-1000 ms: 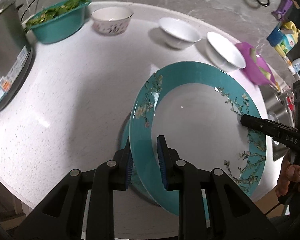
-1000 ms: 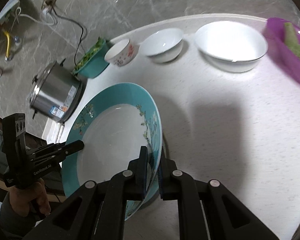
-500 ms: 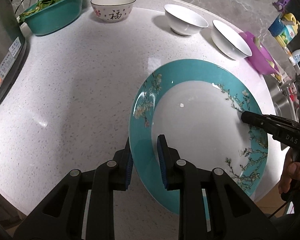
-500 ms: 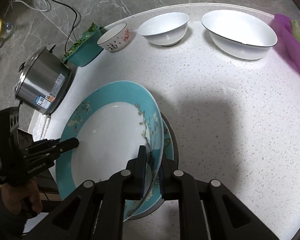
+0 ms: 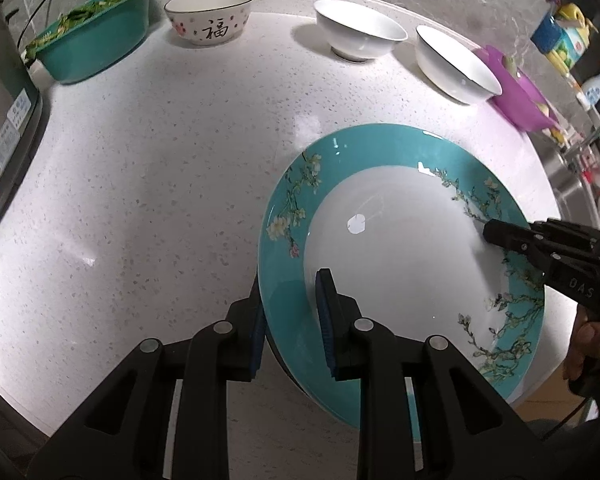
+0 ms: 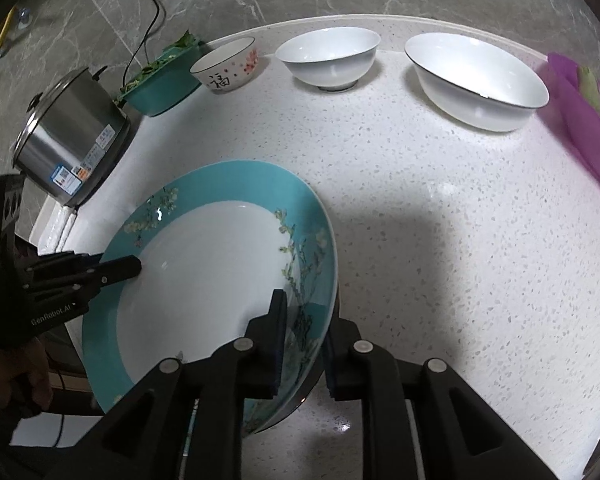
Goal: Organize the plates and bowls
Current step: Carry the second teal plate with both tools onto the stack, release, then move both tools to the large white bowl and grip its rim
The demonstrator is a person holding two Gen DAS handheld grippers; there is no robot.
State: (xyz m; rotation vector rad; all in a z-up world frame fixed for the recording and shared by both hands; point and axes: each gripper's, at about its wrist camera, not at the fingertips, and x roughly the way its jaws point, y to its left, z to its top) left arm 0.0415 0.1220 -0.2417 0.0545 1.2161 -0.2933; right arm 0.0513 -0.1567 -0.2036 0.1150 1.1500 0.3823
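Lowered now, teal floral plate (image 5: pixel 400 264) sits on its twin; right gripper (image 6: pixel 302 338) loosening, left gripper (image 5: pixel 290 326) straddling rim, barely clamped; three bowls unstacked.

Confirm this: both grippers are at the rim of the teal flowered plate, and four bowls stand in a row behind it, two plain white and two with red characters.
Not quite. The left gripper and right gripper are at the teal plate, but the right wrist view shows only three bowls: two plain white bowls and one patterned bowl.
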